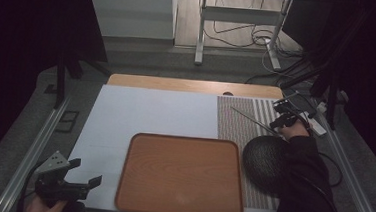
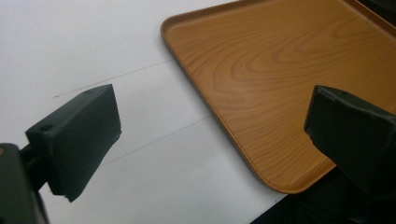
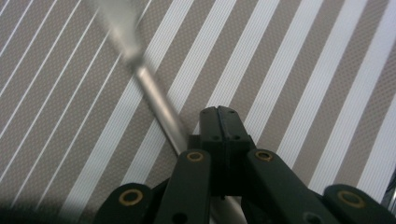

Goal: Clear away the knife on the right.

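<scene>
A long thin metal utensil lies slanted over the striped placemat at the right of the table. My right gripper is at its near end, jaws pressed together with the silver handle running in beside and under them. In the right gripper view the right gripper is close above the brown and white stripes. My left gripper hovers at the table's front left corner, jaws wide apart and nothing between them. The left gripper looks over the corner of a wooden tray.
The wooden tray sits bare at the front centre on a white mat. A dark round bowl rests on the placemat right of the tray, close to the person's right sleeve. Cables and desk legs are on the floor beyond.
</scene>
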